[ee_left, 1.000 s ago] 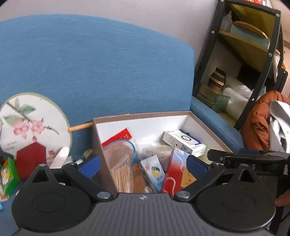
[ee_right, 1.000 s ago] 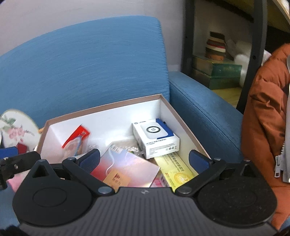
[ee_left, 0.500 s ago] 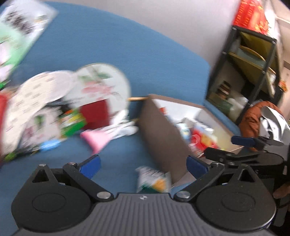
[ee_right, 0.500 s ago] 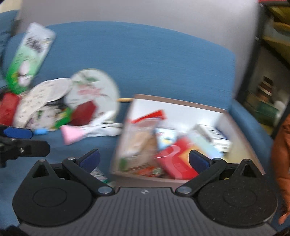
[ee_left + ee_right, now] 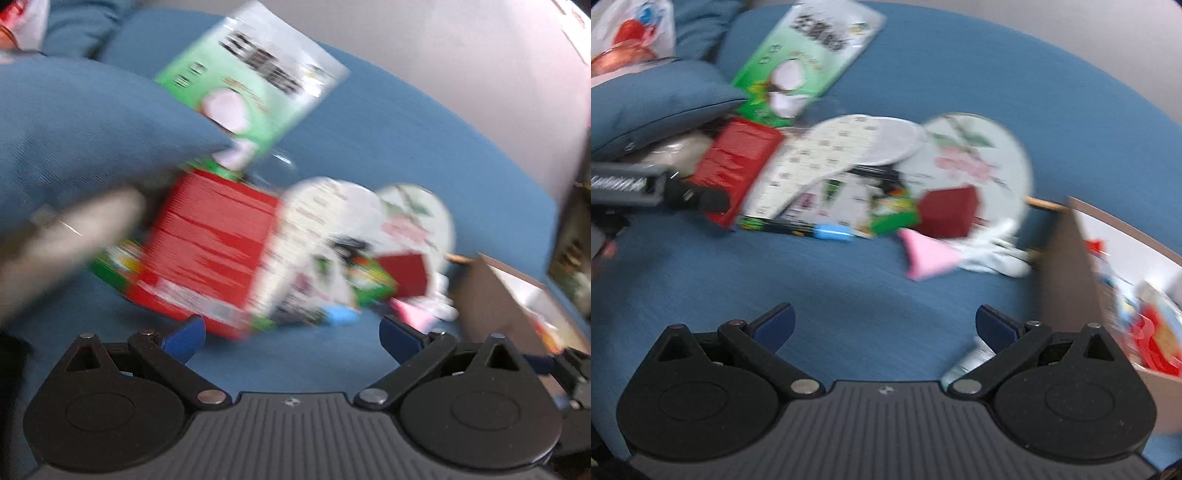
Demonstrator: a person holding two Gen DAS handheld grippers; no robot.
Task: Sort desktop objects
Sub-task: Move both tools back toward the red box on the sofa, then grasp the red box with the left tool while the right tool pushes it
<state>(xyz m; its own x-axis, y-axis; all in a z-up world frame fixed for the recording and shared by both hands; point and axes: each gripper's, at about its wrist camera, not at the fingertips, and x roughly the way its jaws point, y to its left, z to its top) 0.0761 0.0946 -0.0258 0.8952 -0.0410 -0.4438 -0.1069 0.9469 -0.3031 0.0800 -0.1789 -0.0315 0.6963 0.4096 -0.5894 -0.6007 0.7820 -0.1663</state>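
A pile of loose objects lies on the blue sofa seat: a red box, a green and white packet, a round flowered fan, a small dark red box, a pink piece and a blue pen. My left gripper is open and empty, just in front of the red box. My right gripper is open and empty over bare seat. The brown sorting box stands at the right. Both views are blurred.
A blue cushion lies at the left over part of the pile. The left gripper also shows in the right wrist view, beside the red box. A small tube lies under my right finger. The sofa back rises behind.
Both grippers have swung left, away from the sorting box and toward the pile of loose objects. The box has slid to the right edge of both views. Both grippers stay open.
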